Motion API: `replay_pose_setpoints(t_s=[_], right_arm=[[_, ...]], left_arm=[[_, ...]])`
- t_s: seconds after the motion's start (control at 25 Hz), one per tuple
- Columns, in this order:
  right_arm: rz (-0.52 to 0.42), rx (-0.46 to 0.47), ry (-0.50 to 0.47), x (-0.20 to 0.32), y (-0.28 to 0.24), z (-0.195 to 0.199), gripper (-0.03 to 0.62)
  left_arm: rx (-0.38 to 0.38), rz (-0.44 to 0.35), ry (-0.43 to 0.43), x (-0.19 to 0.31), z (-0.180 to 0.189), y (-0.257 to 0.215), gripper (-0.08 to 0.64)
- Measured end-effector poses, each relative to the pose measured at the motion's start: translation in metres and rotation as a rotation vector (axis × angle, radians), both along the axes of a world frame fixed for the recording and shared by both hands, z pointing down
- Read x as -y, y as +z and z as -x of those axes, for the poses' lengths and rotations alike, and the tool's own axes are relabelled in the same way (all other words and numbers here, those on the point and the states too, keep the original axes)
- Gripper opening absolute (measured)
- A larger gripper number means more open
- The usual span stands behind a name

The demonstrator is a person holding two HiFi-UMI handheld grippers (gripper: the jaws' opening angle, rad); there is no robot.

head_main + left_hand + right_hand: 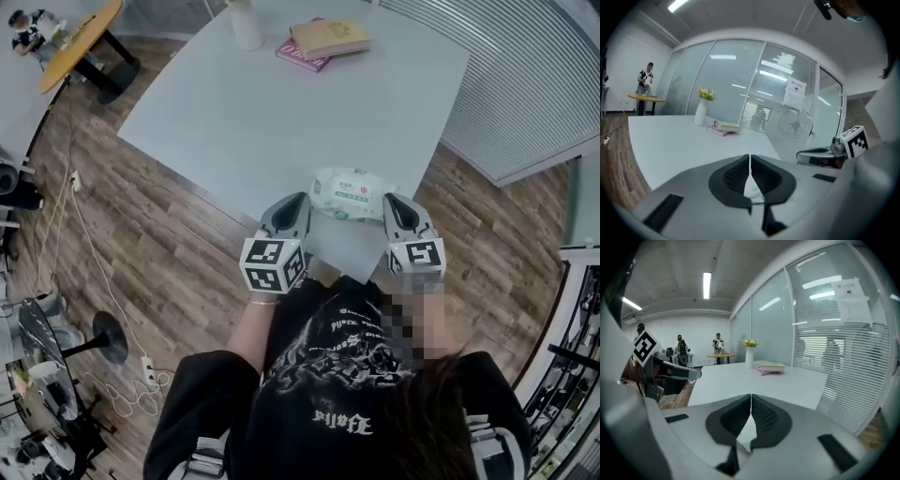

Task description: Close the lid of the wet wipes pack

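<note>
Pack: the wet wipes pack [349, 194] lies at the tabletop's [281, 112] near corner, between your grippers.
Grippers: left gripper [296, 202] and right gripper [394, 202] both have jaws together, empty.
Tip: press the lid [353, 191] flat with one closed tip.

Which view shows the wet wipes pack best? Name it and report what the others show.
The head view: the whole wet wipes pack lies near the table edge, between the left tongs and right tongs. The left gripper view shows only a green-marked sliver under its shut jaws; the right gripper view shows nothing recognisable of it.
</note>
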State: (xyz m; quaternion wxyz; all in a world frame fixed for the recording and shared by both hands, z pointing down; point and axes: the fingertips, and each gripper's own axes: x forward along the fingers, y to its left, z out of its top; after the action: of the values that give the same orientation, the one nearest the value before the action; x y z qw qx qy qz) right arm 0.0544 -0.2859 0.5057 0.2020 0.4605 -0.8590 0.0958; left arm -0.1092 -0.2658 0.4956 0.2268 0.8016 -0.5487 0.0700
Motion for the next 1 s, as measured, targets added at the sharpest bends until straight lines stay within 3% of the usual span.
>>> replay_pose_setpoints(t_s=[0.16,0.4,1.0], right_arm=[[-0.100,0.012,0.110,-0.020,-0.026,-0.028,0.003],[-0.227,0.031,0.187,-0.055,-0.055,-0.046,0.000],[-0.268,-0.023,0.173,-0.077,-0.066,-0.043,-0.002]], left_arm=[[0.106,-0.160,-0.021,-0.007,0.008,-0.039,0.014],[0.147,-0.295,0.045,-0.038,-0.003,-0.073,0.014],[0.149,-0.342,0.070,-0.058,-0.017,-0.083,0.014]])
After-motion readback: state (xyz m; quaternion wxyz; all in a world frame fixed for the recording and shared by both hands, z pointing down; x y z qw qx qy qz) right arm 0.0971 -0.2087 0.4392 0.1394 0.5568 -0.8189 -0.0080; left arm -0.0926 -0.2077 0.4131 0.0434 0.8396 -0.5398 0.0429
